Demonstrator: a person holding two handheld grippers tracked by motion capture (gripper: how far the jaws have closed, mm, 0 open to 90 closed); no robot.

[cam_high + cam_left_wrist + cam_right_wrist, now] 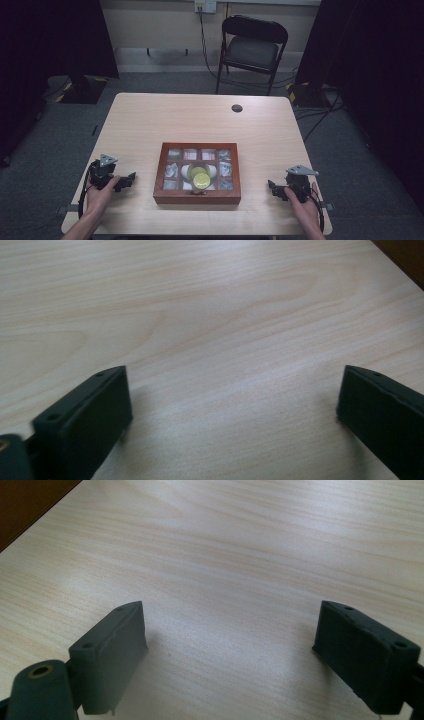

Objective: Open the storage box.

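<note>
Nearest you, at the table's front edge, your left hand (97,195) holds the left gripper (131,178) low over the bare wood, its jaws pointing inward toward the middle of the table. Looking along it in the left gripper view, you have the left gripper (232,400) spread wide, its two black jaws well apart with nothing but pale wood grain between them. On the other side, your right hand (306,202) holds the right gripper (272,188) the same way, low over the table and aimed inward. Its own view shows the right gripper (230,635) also standing wide apart and holding nothing.

Between your two grippers, and apart from both, sits the wooden box (197,195), near the front of the table (200,120) and about midway across it. It is split into small compartments around a larger centre one, and a yellow round object (200,178) rests in that centre space on something white; what fills the small compartments is too small to tell. A dark corner of the box shows at the edge of each gripper view.

Farther off, a small dark round grommet (237,108) sits in the tabletop near its far edge. Beyond the table, a black folding chair (252,50) stands on the grey floor against the wall.
</note>
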